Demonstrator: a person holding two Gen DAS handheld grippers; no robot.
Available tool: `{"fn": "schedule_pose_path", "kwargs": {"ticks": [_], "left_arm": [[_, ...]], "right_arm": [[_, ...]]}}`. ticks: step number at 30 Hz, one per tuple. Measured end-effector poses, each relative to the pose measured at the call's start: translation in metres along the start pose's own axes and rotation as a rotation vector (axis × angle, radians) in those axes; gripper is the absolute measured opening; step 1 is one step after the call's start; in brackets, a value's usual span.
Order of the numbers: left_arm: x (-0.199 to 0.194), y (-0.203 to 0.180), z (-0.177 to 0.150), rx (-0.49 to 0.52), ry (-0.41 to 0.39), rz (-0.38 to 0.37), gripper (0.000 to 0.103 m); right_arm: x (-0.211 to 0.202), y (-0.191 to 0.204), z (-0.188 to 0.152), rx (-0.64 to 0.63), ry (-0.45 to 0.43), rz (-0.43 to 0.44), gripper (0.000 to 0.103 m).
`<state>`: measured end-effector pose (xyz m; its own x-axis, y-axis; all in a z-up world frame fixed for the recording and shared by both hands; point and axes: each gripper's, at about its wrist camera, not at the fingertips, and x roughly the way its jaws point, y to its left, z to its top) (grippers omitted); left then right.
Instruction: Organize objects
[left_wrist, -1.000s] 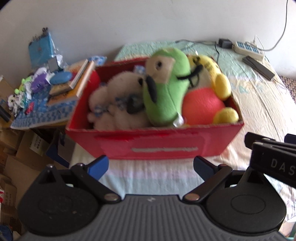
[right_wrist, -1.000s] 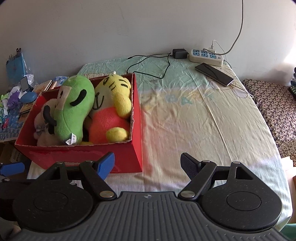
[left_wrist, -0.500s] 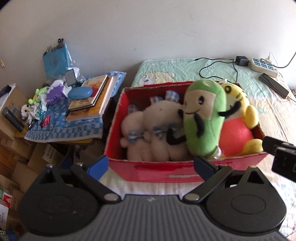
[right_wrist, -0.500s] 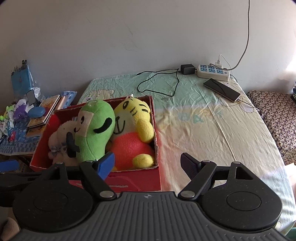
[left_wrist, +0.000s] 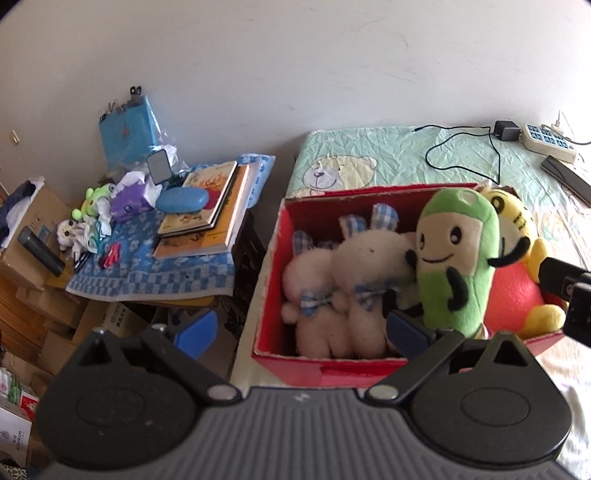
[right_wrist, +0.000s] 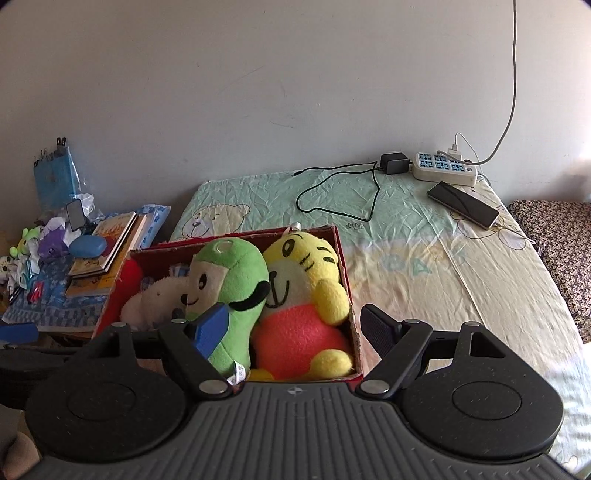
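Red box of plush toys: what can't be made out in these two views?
- Left wrist: the yellow tiger plush is mostly hidden by the green plush and the right hand-held gripper.
- Right wrist: the white plush is partly covered by the green plush and a blue finger pad.
- Both views: the floor of the red box is buried under toys.

In my right view, lower left, the box (right_wrist: 341, 266) is red, 1 plush (right_wrist: 236, 280) green, 1 tiger (right_wrist: 303, 266) yellow with black stripes; the bedsheet (right_wrist: 424, 266) pale green.
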<state>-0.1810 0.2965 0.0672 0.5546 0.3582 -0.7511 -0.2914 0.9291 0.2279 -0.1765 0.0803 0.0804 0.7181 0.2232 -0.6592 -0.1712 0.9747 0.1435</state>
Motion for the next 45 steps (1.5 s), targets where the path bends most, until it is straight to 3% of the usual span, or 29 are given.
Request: {"fn": "schedule_pose_path", "kwargs": {"ticks": [17,26,45], "left_arm": [[0.015,0.002,0.000,0.007,-0.016,-0.043,0.099],[0.029,-0.001,0.001,-0.029,0.031,-0.074,0.099],[0.031,-0.017,0.001,-0.040,0.024,-0.098,0.099]], "right_arm": [[0.014,-0.002,-0.004,0.068,0.028,0.009,0.080],[0.027,-0.007,-0.004,0.025,0.054,0.008,0.080],[0.037,-0.017,0.002,0.022,0.066,-0.024,0.080]]}}
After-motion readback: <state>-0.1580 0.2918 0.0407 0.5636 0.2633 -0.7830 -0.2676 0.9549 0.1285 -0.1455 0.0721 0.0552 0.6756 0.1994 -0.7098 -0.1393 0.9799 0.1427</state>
